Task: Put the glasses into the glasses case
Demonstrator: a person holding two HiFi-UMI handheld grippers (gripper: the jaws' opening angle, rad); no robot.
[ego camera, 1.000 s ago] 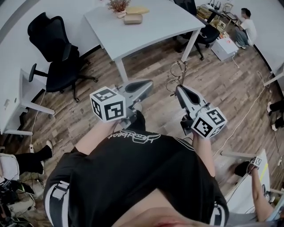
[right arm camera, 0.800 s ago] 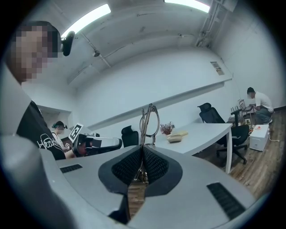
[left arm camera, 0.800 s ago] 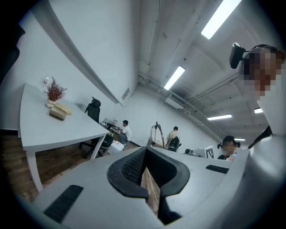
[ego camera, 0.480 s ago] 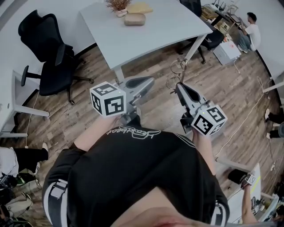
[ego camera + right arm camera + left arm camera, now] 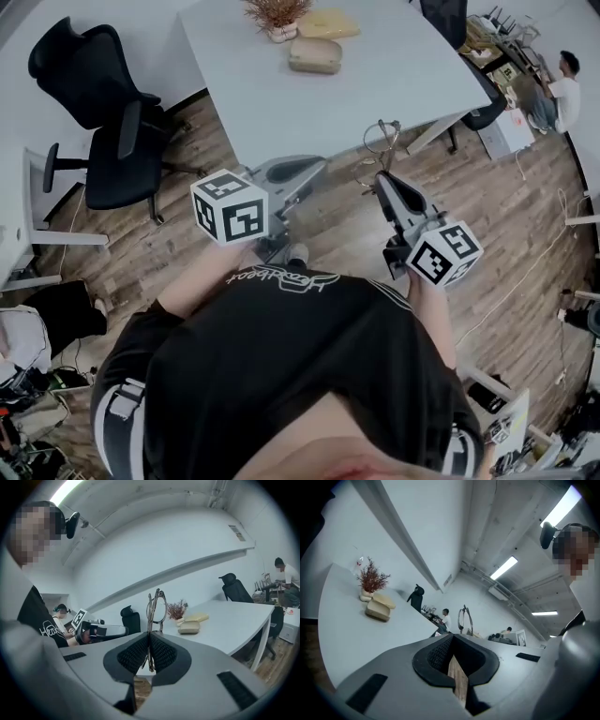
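Note:
The thin-framed glasses [image 5: 379, 142] stick up folded from my right gripper [image 5: 379, 178], which is shut on them just short of the white table's [image 5: 281, 112] front edge. In the right gripper view the glasses [image 5: 156, 605] stand upright between the pads of that gripper [image 5: 149, 637]. A tan glasses case [image 5: 315, 55] lies closed on the far part of the table, also seen as the case [image 5: 190, 627] and the case [image 5: 377, 610]. My left gripper [image 5: 317, 169] hovers level beside the right one, its jaws [image 5: 452, 637] together with nothing in them.
A dried plant in a pot [image 5: 278, 17] and a yellow pouch [image 5: 328, 24] sit behind the case. A black office chair [image 5: 103, 112] stands left of the table. A person [image 5: 562, 89] sits at a cluttered desk at far right. The floor is wood planks.
Both grippers have travelled forward with the person toward the white table, which now lies much closer. The glasses stay clamped in the right gripper.

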